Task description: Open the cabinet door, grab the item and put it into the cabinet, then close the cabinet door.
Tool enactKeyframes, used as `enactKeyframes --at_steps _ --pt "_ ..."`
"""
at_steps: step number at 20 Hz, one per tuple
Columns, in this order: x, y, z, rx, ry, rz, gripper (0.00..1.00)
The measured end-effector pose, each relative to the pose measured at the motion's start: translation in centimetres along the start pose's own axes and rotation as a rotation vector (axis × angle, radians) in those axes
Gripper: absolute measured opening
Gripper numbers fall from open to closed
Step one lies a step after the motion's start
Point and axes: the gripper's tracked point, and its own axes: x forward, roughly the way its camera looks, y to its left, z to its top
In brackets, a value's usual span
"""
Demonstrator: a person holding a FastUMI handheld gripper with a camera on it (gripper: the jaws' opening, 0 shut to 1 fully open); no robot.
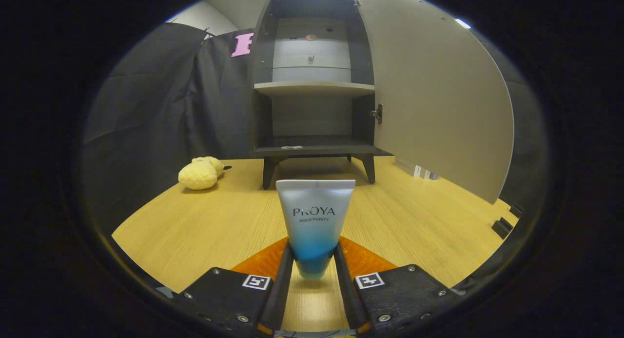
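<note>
A silver-to-blue cosmetic tube (314, 216) stands upright, cap down and flat crimped end up, on the wooden table (195, 230). My gripper (313, 260) is shut on its lower blue part, one finger pressing on each side. Beyond the tube stands a small dark cabinet (312, 84) on short legs. Its pale door (434, 99) is swung wide open to the right. Inside, a light middle shelf (314, 88) and the dark bottom shelf (317, 144) hold nothing large; a small flat bit lies on the bottom shelf's front.
A yellow plush toy (200, 173) lies on the table left of the cabinet's legs. Black cloth walls (146, 104) close off the left and back. Small dark fittings (502, 227) sit by the table's right edge, below the open door.
</note>
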Motion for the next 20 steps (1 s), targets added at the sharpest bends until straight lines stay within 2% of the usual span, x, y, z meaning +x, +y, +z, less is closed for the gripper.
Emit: enactKeyframes --at_steps 4,10,20 --pt "0.6 0.0 4.9 0.014 -0.021 0.008 0.49" --pt "2.0 0.3 12.1 -0.047 -0.079 -0.01 0.49" --pt "6.8 0.8 27.6 -0.115 -0.181 0.013 0.49"
